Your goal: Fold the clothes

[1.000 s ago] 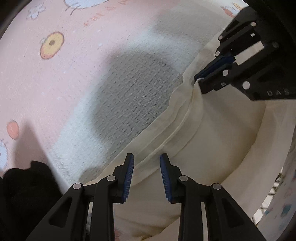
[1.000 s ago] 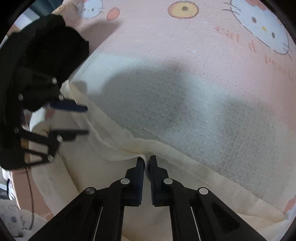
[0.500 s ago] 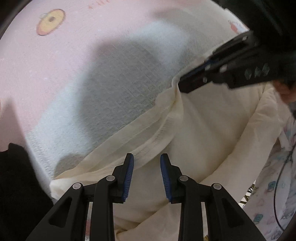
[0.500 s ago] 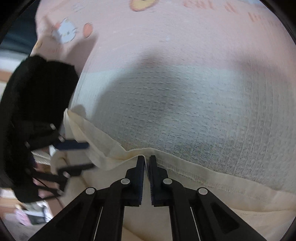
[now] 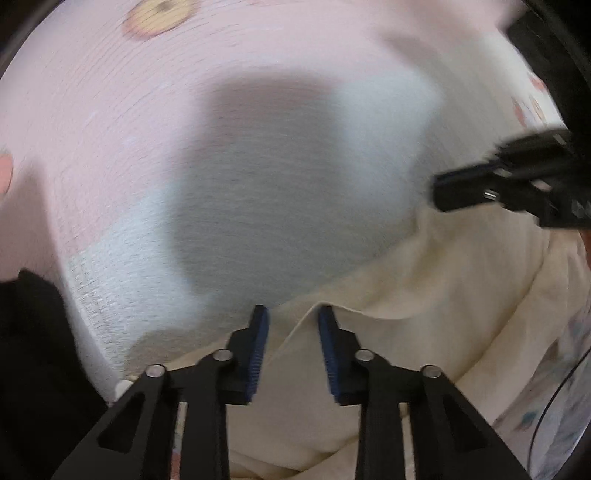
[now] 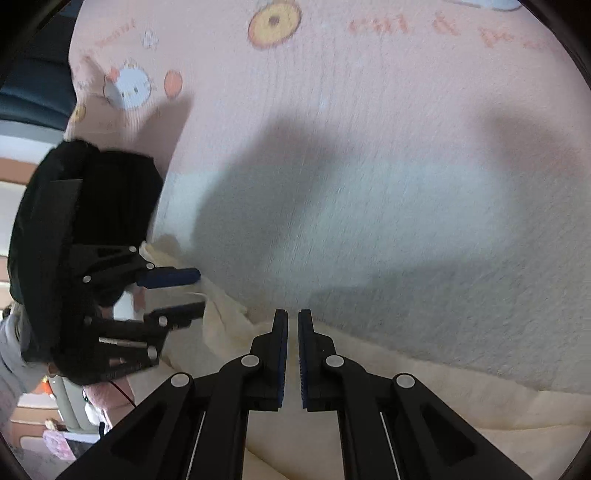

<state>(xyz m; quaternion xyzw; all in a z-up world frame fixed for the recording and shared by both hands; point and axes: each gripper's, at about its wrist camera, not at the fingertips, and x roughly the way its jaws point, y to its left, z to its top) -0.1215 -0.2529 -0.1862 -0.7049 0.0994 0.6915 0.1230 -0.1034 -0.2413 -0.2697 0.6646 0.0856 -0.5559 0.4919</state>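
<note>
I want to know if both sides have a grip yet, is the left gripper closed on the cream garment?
No, the left gripper has its fingers spread apart, with the cream garment edge lying loose between them.

A pink blanket (image 6: pixel 369 110) covers the surface, printed with a white cartoon cat face (image 6: pixel 129 86), a yellow ring-shaped doughnut (image 6: pixel 273 24), an orange fruit (image 6: pixel 173 83) and blurred red lettering (image 6: pixel 443 29); a pale blue-white waffle-textured band (image 5: pixel 258 206) crosses the blanket, with soft grey shadows lying over it; a black bundle of fabric (image 5: pixel 33 350) sits at the left edge of that band; beyond the blanket's edge, a dim cluttered room shows, too blurred to identify.
</note>
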